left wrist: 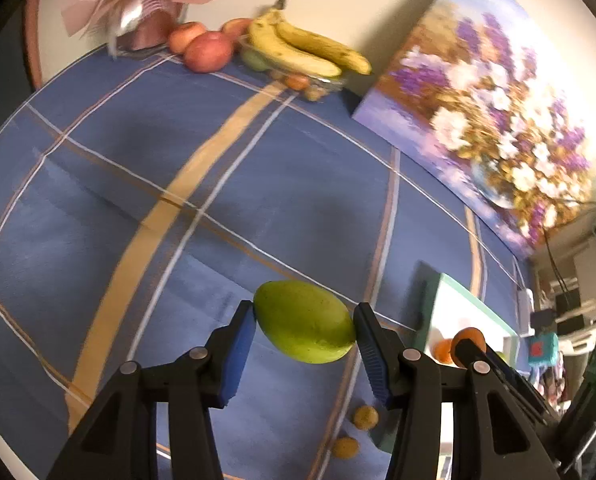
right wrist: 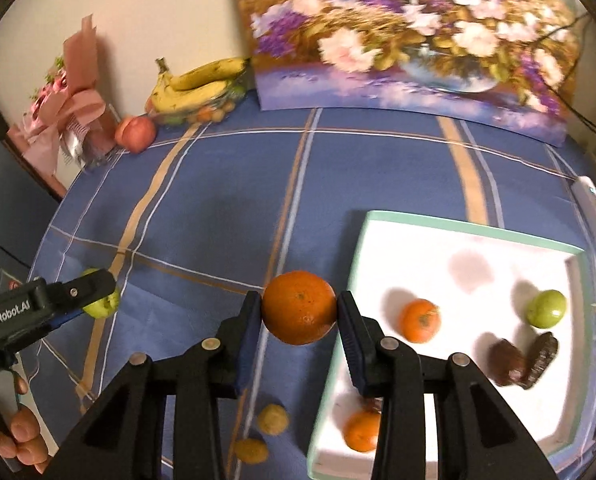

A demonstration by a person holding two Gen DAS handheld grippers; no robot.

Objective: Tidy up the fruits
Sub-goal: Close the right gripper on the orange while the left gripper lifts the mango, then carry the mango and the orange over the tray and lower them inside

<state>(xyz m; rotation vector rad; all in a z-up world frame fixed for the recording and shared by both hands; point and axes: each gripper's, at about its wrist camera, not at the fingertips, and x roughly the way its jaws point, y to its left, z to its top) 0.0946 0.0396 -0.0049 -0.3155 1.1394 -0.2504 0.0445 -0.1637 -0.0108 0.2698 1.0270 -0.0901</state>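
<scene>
Worktop (right wrist: 225, 184): I see a blue cloth with tan and white stripes; it looks soft, so round fruit may roll a little when I set it down.
Painting (right wrist: 410, 32): a flower canvas leans on the wall at 12 o'clock in my right view.
Tray (right wrist: 462, 232): white with a green rim, at 3 o'clock of my right claw; two small oranges, a green fruit and two dark brown pieces lie inside.
Bananas (right wrist: 197, 84): piled over a clear dish at 11 o'clock, red apples (right wrist: 135, 132) just beside them.
Mango (left wrist: 304, 322): green, clamped between the pads of my left claw (left wrist: 304, 326), lifted off the cloth. I judge it heavy and smooth, so I would grip across its thick middle, firmly but without bruising.
Orange (right wrist: 300, 312): clamped in my right claw (right wrist: 300, 314), just left of the tray's rim. Firm, pebbled skin, and I expect it to hold well at its widest part.
Small brown fruits (right wrist: 271, 420): two lie loose on the cloth at 6 o'clock, near the tray.
</scene>
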